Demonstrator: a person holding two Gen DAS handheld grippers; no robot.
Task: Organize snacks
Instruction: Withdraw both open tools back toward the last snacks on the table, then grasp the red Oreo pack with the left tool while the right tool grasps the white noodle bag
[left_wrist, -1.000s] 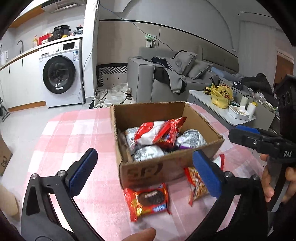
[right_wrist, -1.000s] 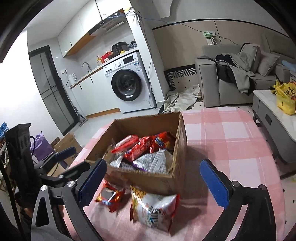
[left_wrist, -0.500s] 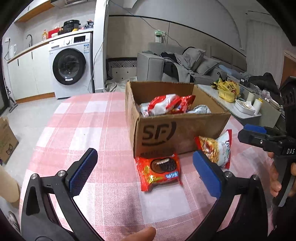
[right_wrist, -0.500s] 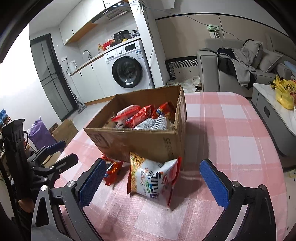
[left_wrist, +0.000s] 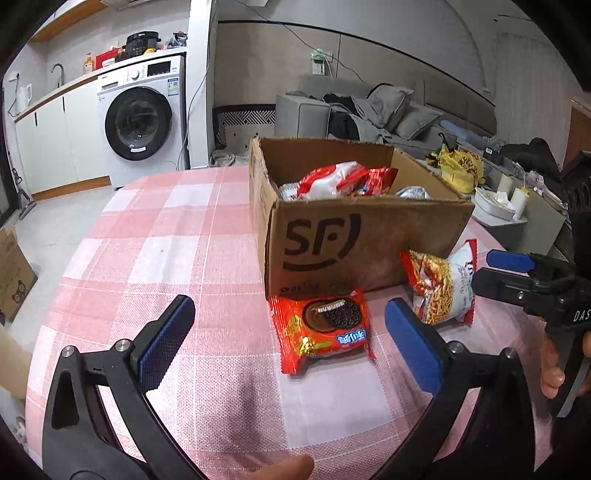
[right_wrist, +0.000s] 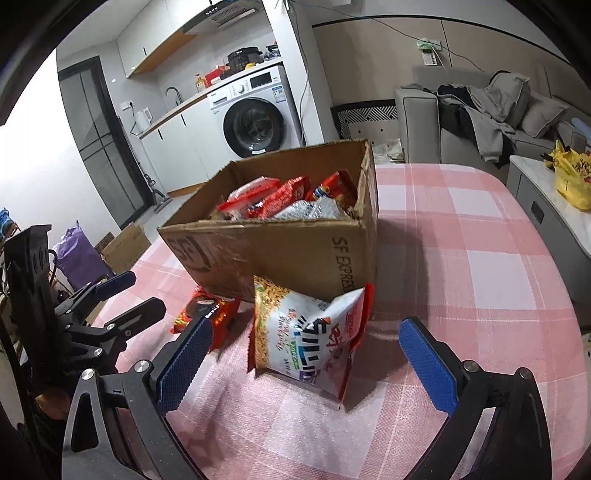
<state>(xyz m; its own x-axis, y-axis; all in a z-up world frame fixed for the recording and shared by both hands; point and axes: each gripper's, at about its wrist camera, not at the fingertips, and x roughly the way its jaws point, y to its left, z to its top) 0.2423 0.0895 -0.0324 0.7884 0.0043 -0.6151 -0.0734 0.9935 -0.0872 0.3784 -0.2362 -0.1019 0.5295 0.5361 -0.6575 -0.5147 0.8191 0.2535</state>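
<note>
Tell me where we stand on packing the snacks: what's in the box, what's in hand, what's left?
Done: several packets already lie in the cardboard box. In hand: nothing; the left gripper and right gripper are both open and empty. Left: the cookie packet and the noodle snack bag are on the tablecloth in front of the box, each lined up between a gripper's fingers.

the left gripper (left_wrist: 290, 334) had black triangular arms, silver screws and blue ribbed pads (left_wrist: 166, 334). the right gripper (right_wrist: 306, 360) looked the same; white "das" lettering marked its body. bare skin showed on the hand (left_wrist: 552, 363).
</note>
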